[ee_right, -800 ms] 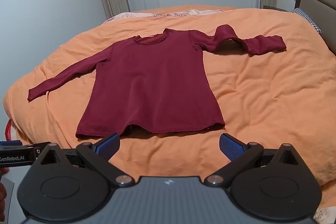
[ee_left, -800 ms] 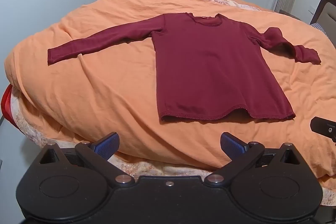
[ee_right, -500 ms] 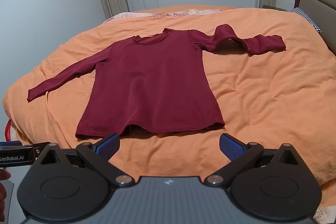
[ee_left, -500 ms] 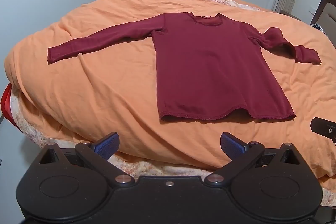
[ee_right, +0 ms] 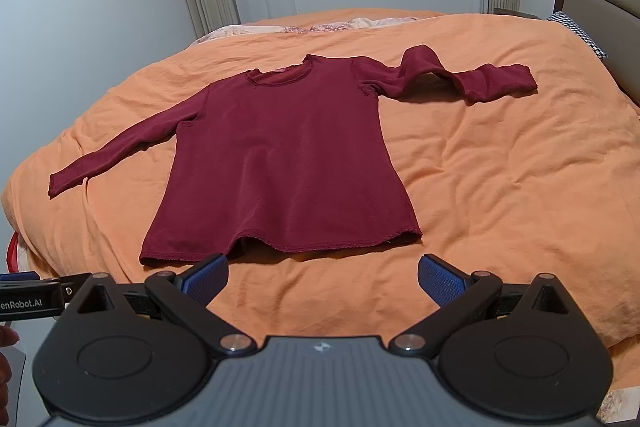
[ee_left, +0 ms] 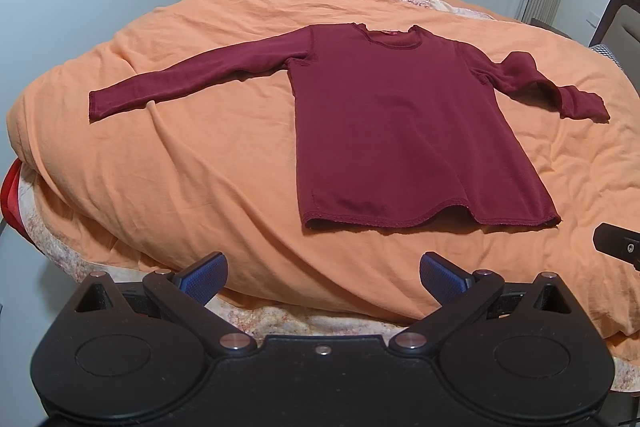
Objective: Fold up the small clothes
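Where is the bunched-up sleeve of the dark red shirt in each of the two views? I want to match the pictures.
Left wrist view: the bunched sleeve is at the right, above the middle, its cuff pointing to the right edge.
Right wrist view: the bunched sleeve is right of centre in the upper part, arched up off the orange duvet.
Shared landmark: the shirt's round neckline, just left of that sleeve in both views.
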`<state>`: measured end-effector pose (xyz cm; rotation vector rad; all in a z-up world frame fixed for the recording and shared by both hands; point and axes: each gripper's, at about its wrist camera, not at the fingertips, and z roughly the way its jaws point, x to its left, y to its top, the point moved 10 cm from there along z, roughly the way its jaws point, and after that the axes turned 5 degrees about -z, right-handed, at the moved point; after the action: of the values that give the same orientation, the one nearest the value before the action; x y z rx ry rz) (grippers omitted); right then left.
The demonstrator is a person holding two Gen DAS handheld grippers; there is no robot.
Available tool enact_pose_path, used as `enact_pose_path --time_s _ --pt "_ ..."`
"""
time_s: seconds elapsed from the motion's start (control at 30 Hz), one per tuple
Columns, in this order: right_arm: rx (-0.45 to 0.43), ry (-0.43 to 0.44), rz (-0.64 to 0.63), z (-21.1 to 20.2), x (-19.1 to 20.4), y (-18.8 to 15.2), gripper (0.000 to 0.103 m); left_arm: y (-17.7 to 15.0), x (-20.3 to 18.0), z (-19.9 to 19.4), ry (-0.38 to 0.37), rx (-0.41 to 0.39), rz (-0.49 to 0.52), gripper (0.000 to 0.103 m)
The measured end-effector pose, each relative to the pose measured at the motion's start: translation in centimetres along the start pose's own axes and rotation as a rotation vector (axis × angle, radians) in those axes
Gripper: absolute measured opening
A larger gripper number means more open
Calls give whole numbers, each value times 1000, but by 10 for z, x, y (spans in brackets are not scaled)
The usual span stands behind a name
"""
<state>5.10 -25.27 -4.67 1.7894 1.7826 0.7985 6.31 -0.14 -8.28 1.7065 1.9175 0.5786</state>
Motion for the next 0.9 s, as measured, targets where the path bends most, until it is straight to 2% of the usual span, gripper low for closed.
enact_pose_path --time_s 0.9 --pt "8 -15 10 -2 -1 -3 103 -1 2 2 -28 17 -1 102"
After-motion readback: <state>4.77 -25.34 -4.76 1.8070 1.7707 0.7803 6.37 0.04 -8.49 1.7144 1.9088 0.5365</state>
